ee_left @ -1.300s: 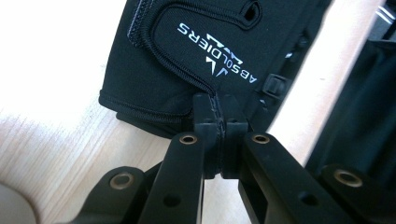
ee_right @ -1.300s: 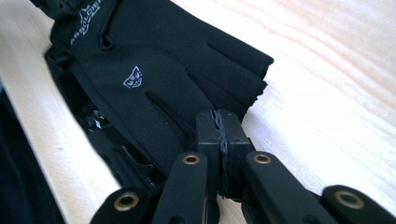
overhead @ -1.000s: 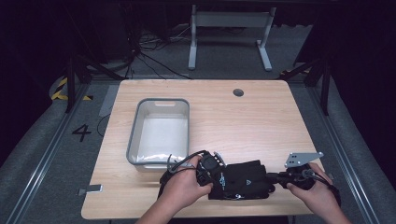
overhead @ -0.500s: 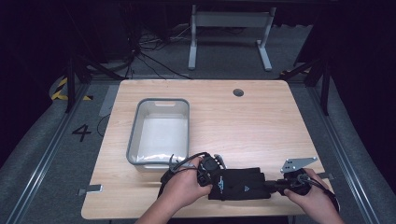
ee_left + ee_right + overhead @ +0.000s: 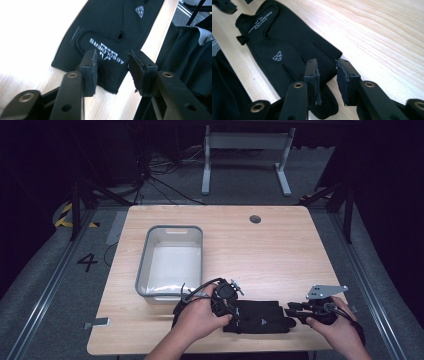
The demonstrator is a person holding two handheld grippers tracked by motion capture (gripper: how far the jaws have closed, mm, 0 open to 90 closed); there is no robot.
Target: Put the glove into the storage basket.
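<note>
So there's a black glove point(image 5: 258, 317) lying flat on the wooden table point(image 5: 270, 245), right at the near edge between the two hands, with the grey plastic bin point(image 5: 172, 261) sitting just beyond it to the left. Both claws have just been opening. The left gripper point(image 5: 112, 68) has its jaws spread over the cuff end with only flat fabric under the gap, nothing pinched. Same on the right gripper point(image 5: 326, 76): spread jaws, parked over the finger end, pads not pressing on anything.

What I'd worry about: the glove sits really close to the table edge on the person's side, so any drag toward the body could slide it off. It's also thin, floppy fabric lying flat, so a regrab could easily close on air or catch just one layer, and it would sag or unfold when lifted. The foam on the jaw pads point(image 5: 136, 72) looks frayed and chewed at the edges, which probably doesn't help grip on smooth cloth.

Material wise it's a stretchy, matte, neoprene-ish fingerless glove with stitched seams, white printed lettering on the wrist strap, a small white logo further up and a little round hole. The table is pale wood grain laminate, the bin is rounded and translucent grey
</note>
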